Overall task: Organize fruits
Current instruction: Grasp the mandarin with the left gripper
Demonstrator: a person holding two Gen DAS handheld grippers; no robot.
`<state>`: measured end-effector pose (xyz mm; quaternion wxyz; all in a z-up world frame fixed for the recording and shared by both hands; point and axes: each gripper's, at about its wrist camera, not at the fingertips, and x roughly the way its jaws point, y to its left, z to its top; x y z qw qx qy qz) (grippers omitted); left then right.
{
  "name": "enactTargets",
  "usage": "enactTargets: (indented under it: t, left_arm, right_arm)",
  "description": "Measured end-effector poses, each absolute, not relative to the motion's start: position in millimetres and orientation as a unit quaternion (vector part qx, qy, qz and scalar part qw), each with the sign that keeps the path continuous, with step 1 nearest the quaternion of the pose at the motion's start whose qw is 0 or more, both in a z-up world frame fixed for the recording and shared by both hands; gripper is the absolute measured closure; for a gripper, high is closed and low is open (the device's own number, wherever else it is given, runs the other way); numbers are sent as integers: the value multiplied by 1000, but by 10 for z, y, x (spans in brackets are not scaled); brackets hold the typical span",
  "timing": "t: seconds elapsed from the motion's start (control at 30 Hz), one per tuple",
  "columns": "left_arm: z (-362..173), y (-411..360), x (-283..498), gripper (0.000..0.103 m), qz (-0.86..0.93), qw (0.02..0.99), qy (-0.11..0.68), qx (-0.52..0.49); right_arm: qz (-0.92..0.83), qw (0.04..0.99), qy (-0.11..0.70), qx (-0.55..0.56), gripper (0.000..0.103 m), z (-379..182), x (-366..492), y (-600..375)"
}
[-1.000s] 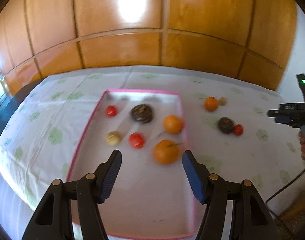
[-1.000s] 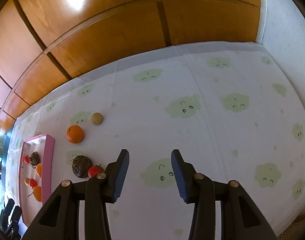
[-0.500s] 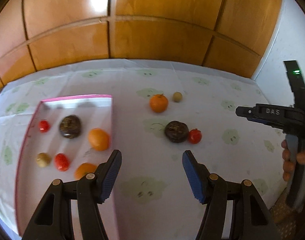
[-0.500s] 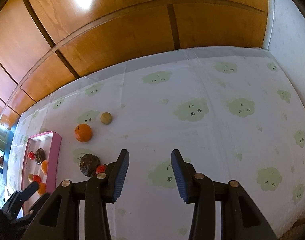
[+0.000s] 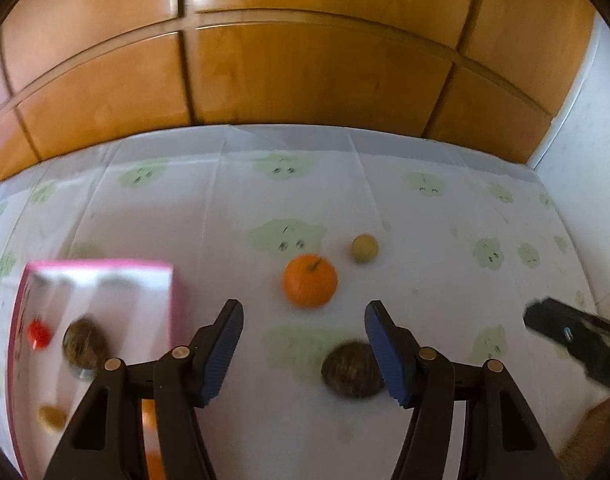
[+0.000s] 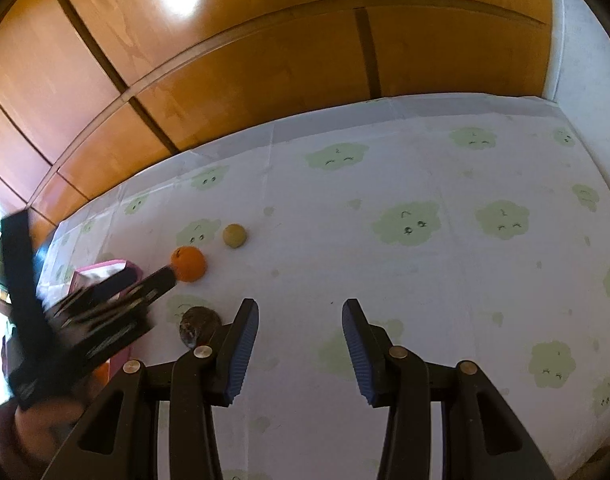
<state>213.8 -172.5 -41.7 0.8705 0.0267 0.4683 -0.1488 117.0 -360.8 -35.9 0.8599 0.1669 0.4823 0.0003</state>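
Observation:
My left gripper (image 5: pixel 303 350) is open and empty above the cloth. An orange (image 5: pixel 309 286) lies just ahead of it, a small tan fruit (image 5: pixel 364 247) beyond, and a dark brown fruit (image 5: pixel 353 370) by its right finger. The pink tray (image 5: pixel 105 268) at left holds a red fruit (image 5: pixel 38 333), a dark fruit (image 5: pixel 85 346), a tan fruit and an orange one, partly hidden by my left finger. My right gripper (image 6: pixel 301 350) is open and empty; its view shows the orange (image 6: pixel 188 264), tan fruit (image 6: pixel 234 235) and dark fruit (image 6: pixel 199 326) at left.
The table carries a white cloth (image 6: pixel 425 272) with green cloud prints. Wooden panels (image 5: pixel 305 72) stand behind it and a white wall (image 6: pixel 585 60) at right. The other gripper's black body shows at the right in the left wrist view (image 5: pixel 577 340) and at the left in the right wrist view (image 6: pixel 77 320).
My left gripper has swung right from over the tray and moved in close to the loose fruits. The right gripper has shifted slightly; the left gripper's body now fills its lower left.

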Motion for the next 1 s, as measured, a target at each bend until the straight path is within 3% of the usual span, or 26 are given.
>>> enactTargets:
  t: [0.23, 0.3, 0.37, 0.57, 0.8, 1.0]
  left_arm:
    - [-709, -1928, 2537, 39, -143, 858, 491, 56]
    - [-827, -1952, 2603, 48, -140, 850, 504, 66]
    - [-877, -1945, 2629, 63, -136, 854, 498, 70]
    - [-717, -1858, 2431, 63, -143, 865, 480, 43]
    - [-421, -1698, 1630, 63, -140, 891, 429, 46]
    - [-635, -1602, 988, 63, -130, 895, 421, 64]
  right_arm:
    - [11, 859, 481, 175, 59, -354, 1174, -3608]
    - [9, 859, 480, 177, 59, -355, 1174, -3617]
    - [5, 860, 480, 175, 59, -363, 1180, -3625]
    - [-1, 861, 481, 165, 59, -376, 1178, -3626]
    - [-14, 861, 479, 169, 59, -377, 1154, -3683]
    - [-26, 862, 483, 154, 59, -395, 1142, -3649]
